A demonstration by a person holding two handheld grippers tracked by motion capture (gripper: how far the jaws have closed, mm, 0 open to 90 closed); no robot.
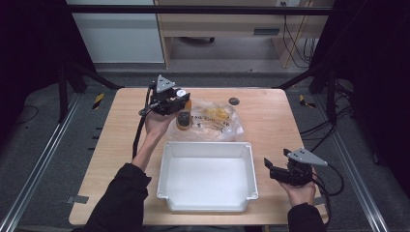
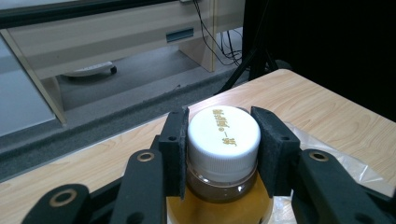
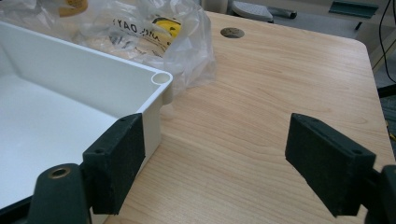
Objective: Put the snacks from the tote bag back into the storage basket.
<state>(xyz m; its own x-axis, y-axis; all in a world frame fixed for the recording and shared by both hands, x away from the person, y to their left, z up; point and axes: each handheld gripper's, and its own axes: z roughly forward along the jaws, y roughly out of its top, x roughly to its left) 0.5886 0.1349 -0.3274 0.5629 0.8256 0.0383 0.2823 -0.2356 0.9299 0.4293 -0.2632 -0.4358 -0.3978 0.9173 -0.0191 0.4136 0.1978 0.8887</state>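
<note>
Right hand-held gripper (image 1: 276, 168): nearest the person, at the near right of the tabletop (image 1: 270, 121), just beside the bin's right wall. Its jaws are spread wide with nothing between them. By the look of it, it is parked there to keep clear while the other hand works.

White bin (image 1: 208, 203): sits in the near middle of the tabletop, open side up and with nothing inside. In the right gripper view its rounded corner (image 3: 161, 78) stands just past the left pad. Its place, right in front of the person and between both hands, suggests it is the drop spot.

Left hand-held gripper (image 2: 223, 149): farther off, beyond the bin's far left corner. Its two pads pinch the white ribbed cap of a bottle from either side.

Bottle (image 1: 183, 118): amber liquid under a white cap (image 2: 224, 135) with gold lettering. It stands upright at the left edge of the bag. Whether it rests on the tabletop or is lifted I cannot tell. Gripping the cap keeps it hanging straight, likely for a lift.

Plastic bag (image 1: 217, 121): clear and crumpled, holding yellow packets, just behind the bin's far wall.

Tabletop hole (image 1: 234, 101): a small dark round fitting near the far edge.
</note>
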